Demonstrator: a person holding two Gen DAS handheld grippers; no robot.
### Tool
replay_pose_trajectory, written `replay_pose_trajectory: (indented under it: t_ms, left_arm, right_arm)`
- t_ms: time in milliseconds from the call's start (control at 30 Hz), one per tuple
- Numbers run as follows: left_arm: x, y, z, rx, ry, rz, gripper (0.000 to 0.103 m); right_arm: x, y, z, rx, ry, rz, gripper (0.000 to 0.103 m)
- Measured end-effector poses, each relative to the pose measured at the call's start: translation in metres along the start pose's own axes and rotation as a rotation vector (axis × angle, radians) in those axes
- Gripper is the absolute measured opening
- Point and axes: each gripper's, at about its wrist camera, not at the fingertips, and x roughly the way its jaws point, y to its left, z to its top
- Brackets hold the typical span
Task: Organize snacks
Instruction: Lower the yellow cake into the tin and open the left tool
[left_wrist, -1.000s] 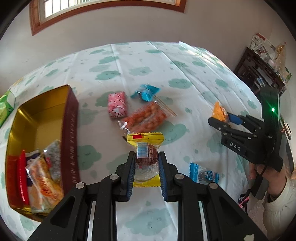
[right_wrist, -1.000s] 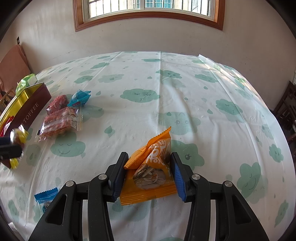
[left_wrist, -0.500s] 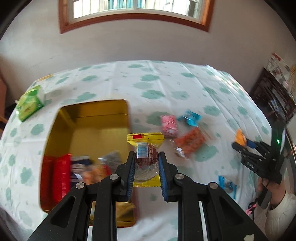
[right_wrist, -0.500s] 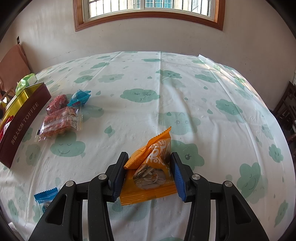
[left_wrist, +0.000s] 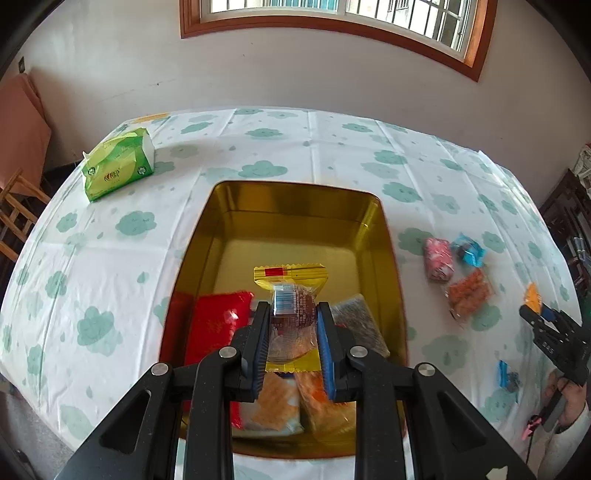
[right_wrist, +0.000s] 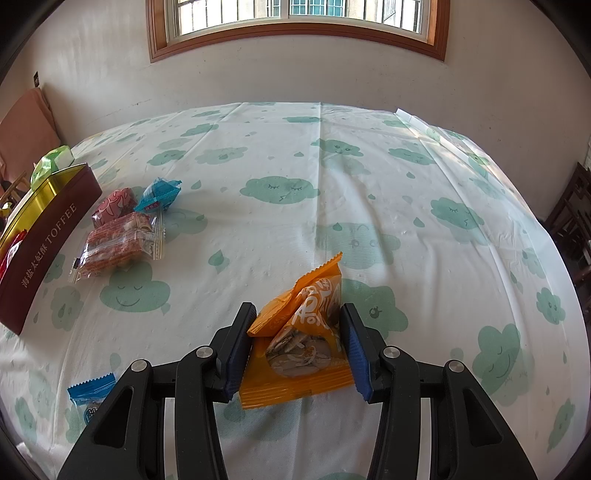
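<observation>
Left wrist view: left gripper (left_wrist: 291, 334) clamped on yellow-edged snack (left_wrist: 291, 314), held above gold tin (left_wrist: 295, 236). Best lowered toward bare far floor, clear of red packet (left_wrist: 218, 325), before letting go. Right gripper (right_wrist: 297, 345) pinches orange packet (right_wrist: 303, 332) over tablecloth (right_wrist: 369, 184).

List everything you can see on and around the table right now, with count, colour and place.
tin: one, gold inside, maroon outside, on table
snacks in tin: several, red, orange, grey, near end
yellow-wrapped snack: one, held over tin
orange packet: one, held on table
pink packet: one, beside tin
blue packets: two, one by pink, one near edge
clear peanut bag: one, reddish
tissue pack: one, green, far corner
tablecloth: white, green clouds
left tongs: black, shut
right tongs: black, shut
</observation>
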Motion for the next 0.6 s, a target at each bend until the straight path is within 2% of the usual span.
replay_pose_trajectory:
  t_ms: [200,367,600]
  left_arm:
    - [0.018,0.006,0.019,0.018,-0.01,0.014,0.021]
    - [0.04,0.011,0.034,0.052,0.019,0.04,0.021]
    - [0.067,0.017,0.038,0.062,0.08,0.042,0.021]
  right_arm:
    - [0.0,0.0,0.0,0.0,0.0,0.0,0.048]
    - [0.0,0.0,0.0,-0.001,0.0,0.0,0.048]
    - [0.0,0.0,0.0,-0.001,0.001,-0.001,0.048]
